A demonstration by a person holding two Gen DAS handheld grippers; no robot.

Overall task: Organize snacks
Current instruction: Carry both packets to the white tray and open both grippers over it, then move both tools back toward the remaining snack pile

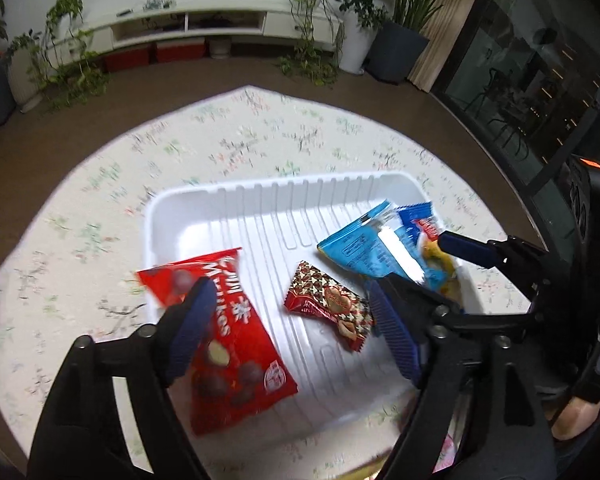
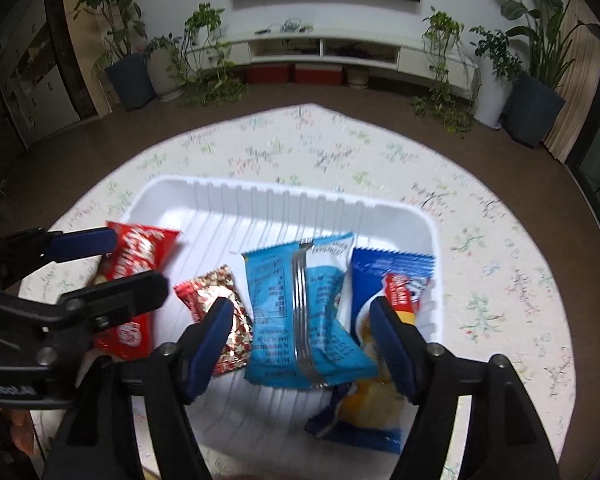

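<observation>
The white tray (image 2: 428, 216) sits on the floral tablecloth (image 2: 500, 280), its long axis running 9 to 3 o'clock in the right wrist view. Inside it, the light blue packet (image 2: 276, 312) lies lengthwise from 12 to 6, back seam up, with the dark blue packet (image 2: 384, 268) just beside it at 3 o'clock. The small red patterned sweet (image 2: 212, 292) is angled toward 5 o'clock, and the red pouch (image 1: 236, 340) slants from 11 to 5, draped over the tray's left rim (partly outside it). The left gripper (image 1: 284, 332) hovers low over the pouch, tongs spread wide, holding nothing. The right gripper (image 2: 300, 344) reaches in above the blue packets, tongs likewise apart and empty.
</observation>
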